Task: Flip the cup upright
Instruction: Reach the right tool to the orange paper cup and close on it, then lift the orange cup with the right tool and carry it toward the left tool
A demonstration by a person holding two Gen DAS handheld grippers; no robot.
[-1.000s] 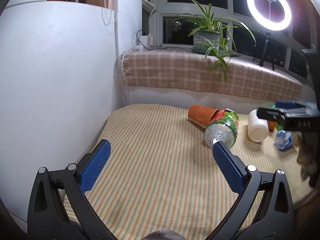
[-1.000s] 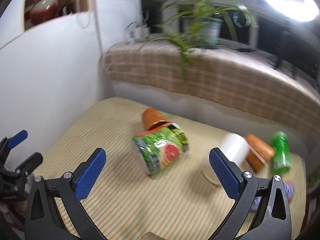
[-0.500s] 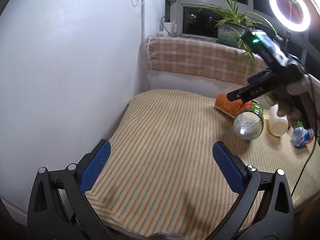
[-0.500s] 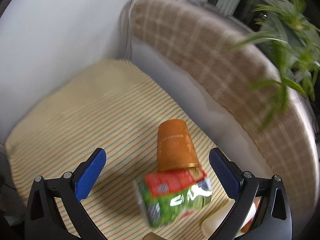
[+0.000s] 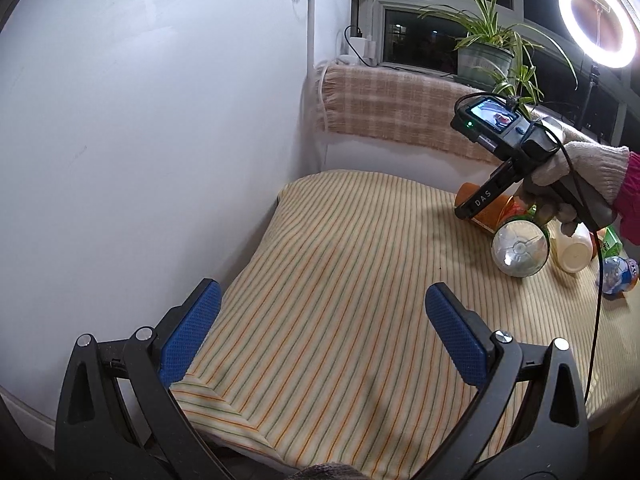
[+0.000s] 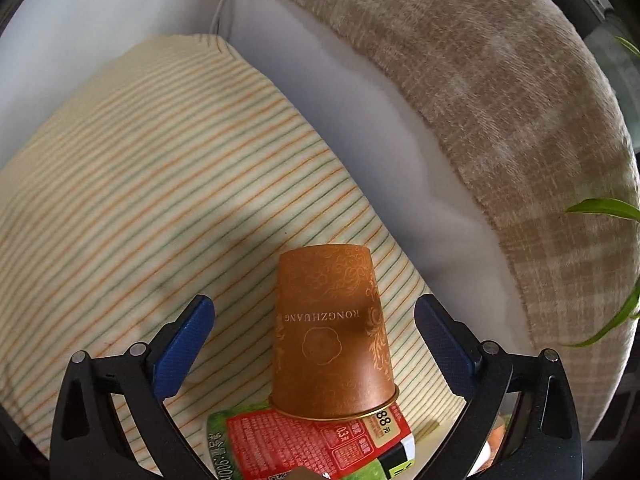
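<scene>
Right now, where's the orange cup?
In the right wrist view the orange cup lies on its side on the striped cloth, between the open right gripper fingers, its rim against the green-and-red bottle.

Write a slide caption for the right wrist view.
Open right hand-held gripper straddling an orange cup lying beside a bottle.

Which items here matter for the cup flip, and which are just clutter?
Job:
- orange paper cup lying on its side
- right hand-held gripper, open around it

Clutter:
- green-and-red labelled plastic bottle, touching the cup's rim
- white cup on its side
- small blue bottle
- left hand-held gripper, open, idle
</scene>
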